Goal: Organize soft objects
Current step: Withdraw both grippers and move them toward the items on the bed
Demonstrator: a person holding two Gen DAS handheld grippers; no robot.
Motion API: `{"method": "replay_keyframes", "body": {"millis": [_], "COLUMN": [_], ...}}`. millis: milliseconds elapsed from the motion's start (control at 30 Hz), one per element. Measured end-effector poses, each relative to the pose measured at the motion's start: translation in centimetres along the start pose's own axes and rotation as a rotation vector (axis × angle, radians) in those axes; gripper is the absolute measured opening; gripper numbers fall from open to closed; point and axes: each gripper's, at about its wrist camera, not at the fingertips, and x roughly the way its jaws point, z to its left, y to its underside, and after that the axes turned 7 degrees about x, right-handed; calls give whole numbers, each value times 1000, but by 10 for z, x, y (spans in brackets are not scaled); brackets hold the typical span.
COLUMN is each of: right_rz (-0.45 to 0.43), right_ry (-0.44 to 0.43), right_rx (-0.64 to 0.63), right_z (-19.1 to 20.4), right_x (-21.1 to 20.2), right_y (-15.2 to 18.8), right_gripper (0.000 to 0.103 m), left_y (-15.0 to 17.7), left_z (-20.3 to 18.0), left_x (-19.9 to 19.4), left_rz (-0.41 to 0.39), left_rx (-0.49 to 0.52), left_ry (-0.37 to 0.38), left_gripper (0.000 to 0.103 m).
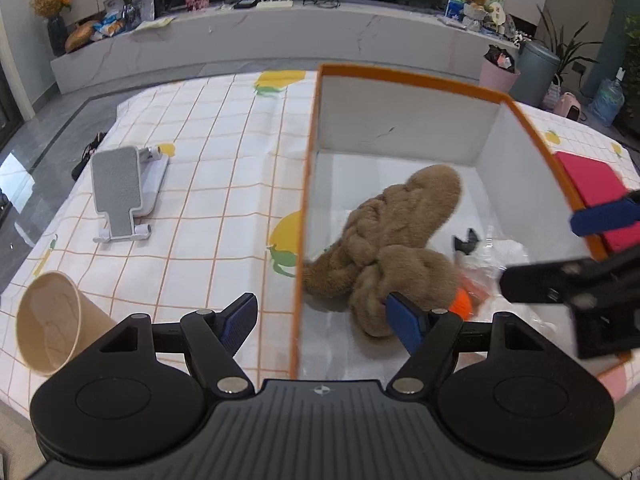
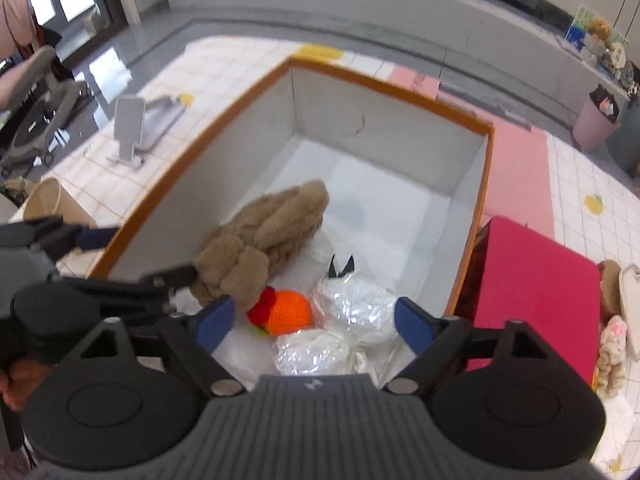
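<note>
**A:** Where do the two tools stand against the orange-rimmed box [image 2: 486, 168]?

**B:** Both angle steeply down at it. The left gripper [image 1: 322, 320] straddles the box's near left wall, one blue finger [image 1: 240, 320] outside over the checked counter [image 1: 208, 184], the other inside against the brown plush scarf [image 1: 392, 240]. Its fingers are spread wide and clamp nothing.

**A:** And the right gripper [image 2: 314, 322]?

**B:** It hangs over the box's near end, fingers wide apart with nothing gripped. Below the gap lie the orange knitted toy [image 2: 288, 314] and two white bundles in clear wrap [image 2: 352, 308], all on the box floor.

**A:** So the soft things are inside the box?

**B:** Yes. The scarf lies knotted along the box's left wall, the knitted toy touches its near end, and the wrapped bundles sit just right of the toy. A small black piece [image 2: 341, 269] pokes up beside them; what it is, I cannot tell.

**A:** Anything outside the box?

**B:** Left of it, a paper cup [image 1: 52, 324] on its side and a grey phone stand [image 1: 120, 196]. Right of it, a red case [image 2: 536, 292] against the wall, and beyond that more plush items [image 2: 612, 344], partly cut off.
</note>
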Motion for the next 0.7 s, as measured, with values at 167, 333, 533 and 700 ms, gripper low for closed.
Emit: {"method": "replay_keyframes", "body": {"millis": [167,333,533,700], "right_rz": [-13,-102,-202,-235], "right_ry": [-75,-99,-38,17], "right_rx": [28,34,97,244], "right_z": [-12,-38,-96,-160], "right_x": [-22,-77,-137,-157], "right_y": [10,21,43,80], "right_gripper": [93,100,100,100], "left_y": [-1,-7,-10,-15], "left_z": [-19,-46,-98,-140], "left_x": [-40,-86,-129,-136], "left_rz": [-72,-152,-244,-242], "left_rx": [30,70,158,175], "left_ry": [-93,-74,-95,-41], "left_gripper": [85,86,86,86]}}
